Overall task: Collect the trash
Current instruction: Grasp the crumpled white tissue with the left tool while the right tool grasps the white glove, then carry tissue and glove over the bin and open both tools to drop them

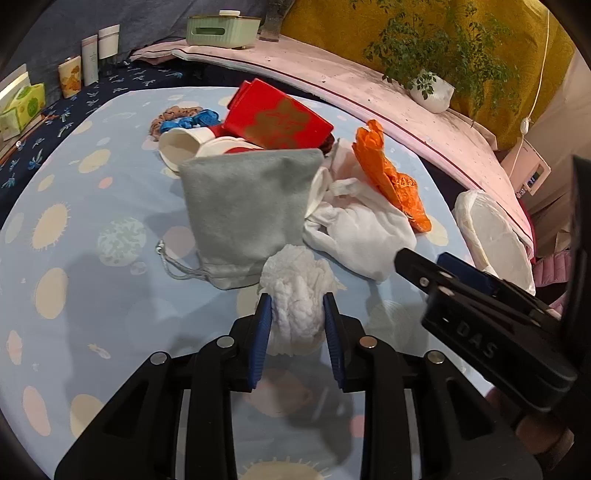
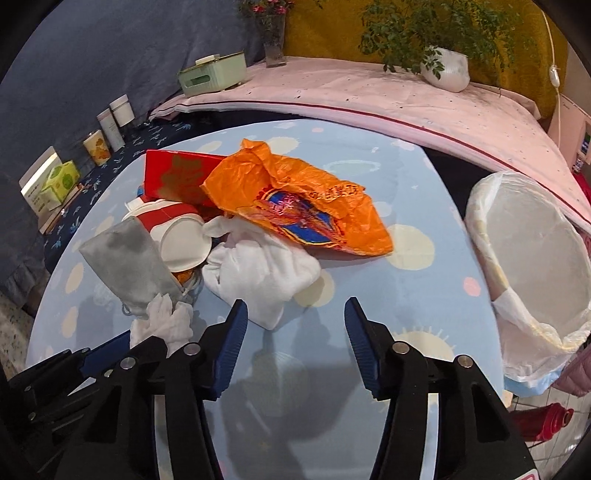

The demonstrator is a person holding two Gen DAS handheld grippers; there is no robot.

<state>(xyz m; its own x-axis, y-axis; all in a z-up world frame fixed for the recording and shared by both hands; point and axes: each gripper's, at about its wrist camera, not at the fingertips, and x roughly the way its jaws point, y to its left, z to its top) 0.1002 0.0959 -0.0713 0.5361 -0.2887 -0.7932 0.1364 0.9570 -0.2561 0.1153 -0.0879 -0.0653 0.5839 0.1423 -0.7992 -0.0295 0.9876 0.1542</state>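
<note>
Two states: left hand-held gripper clamps the crumpled tissue; right hand-held gripper gapes wide, touching nothing.

Blue tablecloth with pale suns and dots covers the table. Behind it, a pink shelf carries a potted plant, a glass vase and a green box, against yellow and dark blue drapes.
</note>
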